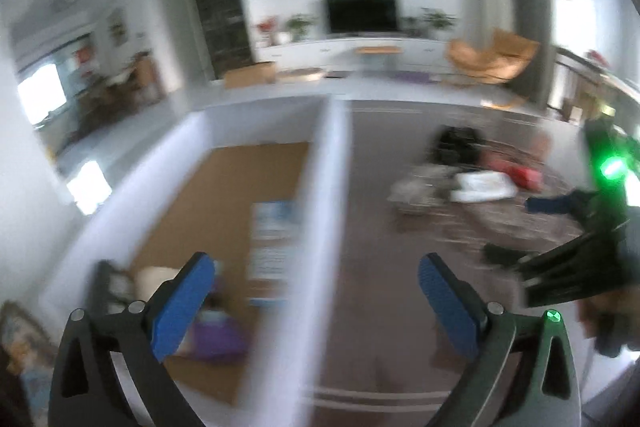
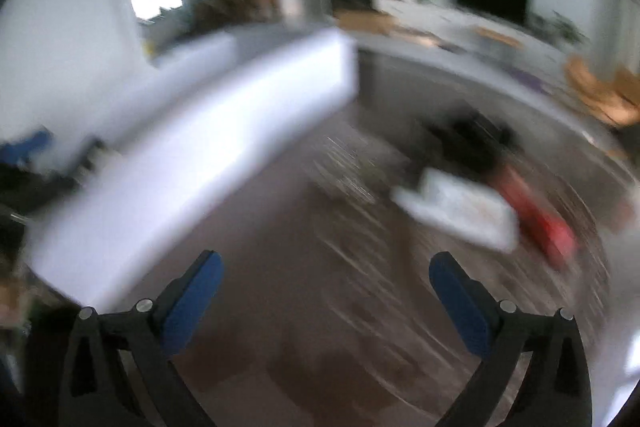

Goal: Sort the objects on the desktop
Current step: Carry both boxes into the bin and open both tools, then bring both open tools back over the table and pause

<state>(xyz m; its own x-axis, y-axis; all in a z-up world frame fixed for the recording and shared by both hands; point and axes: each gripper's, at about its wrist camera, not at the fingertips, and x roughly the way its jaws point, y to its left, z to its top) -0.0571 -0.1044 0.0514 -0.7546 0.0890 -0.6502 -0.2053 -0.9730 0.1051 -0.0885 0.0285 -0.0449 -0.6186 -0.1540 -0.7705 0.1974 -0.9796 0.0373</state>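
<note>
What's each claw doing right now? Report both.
Left claw: open wide, nothing between its pads.
Right claw: open wide, nothing between its pads.

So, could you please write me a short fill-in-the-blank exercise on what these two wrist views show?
1. The left gripper has its jaws ____, with nothing between them.
2. The pads on the right gripper are coloured ____.
3. On the brown desk, the red object lies beside a flat ____ object.
4. In the left wrist view, the white box wall separates the desk from a compartment with a ____ floor.

Missing words: open; blue; white; tan
</note>
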